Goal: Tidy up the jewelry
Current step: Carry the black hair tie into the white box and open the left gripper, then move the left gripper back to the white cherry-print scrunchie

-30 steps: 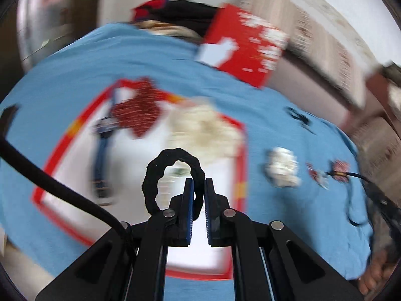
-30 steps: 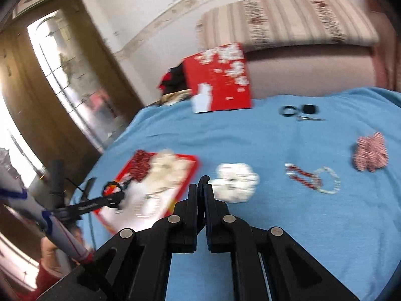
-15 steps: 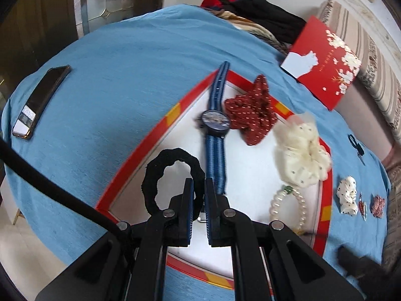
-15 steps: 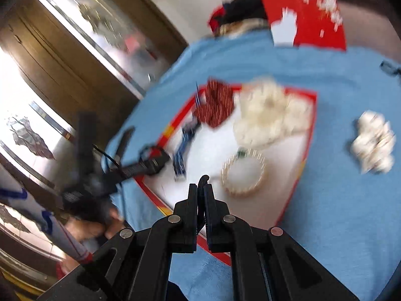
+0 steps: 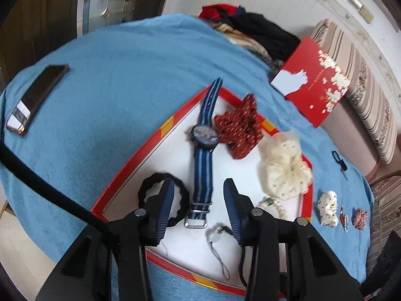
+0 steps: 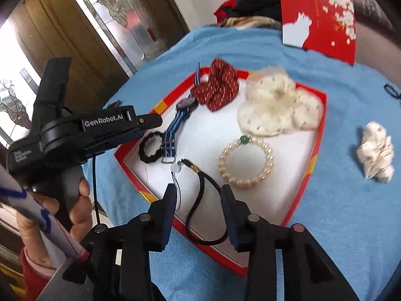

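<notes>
**Both drops made into the tray; what's left is light and soft**

Red-rimmed tray (image 6: 316, 155) on the blue-covered table (image 6: 338, 213). My left hand-held gripper (image 5: 198, 202) and right hand-held gripper (image 6: 198, 202) have just been opening, jaws apart, gripping nothing. Black scrunchie (image 5: 163, 200) lies at the tray's left edge: soft, pinch the band. Corded charm (image 6: 175, 168) near the front edge: light, take the cord.

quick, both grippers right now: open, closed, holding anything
left gripper: open, jaws just opened, black hair tie released onto tray
right gripper: open, jaws just opened, black cord lies between, ungripped
</notes>
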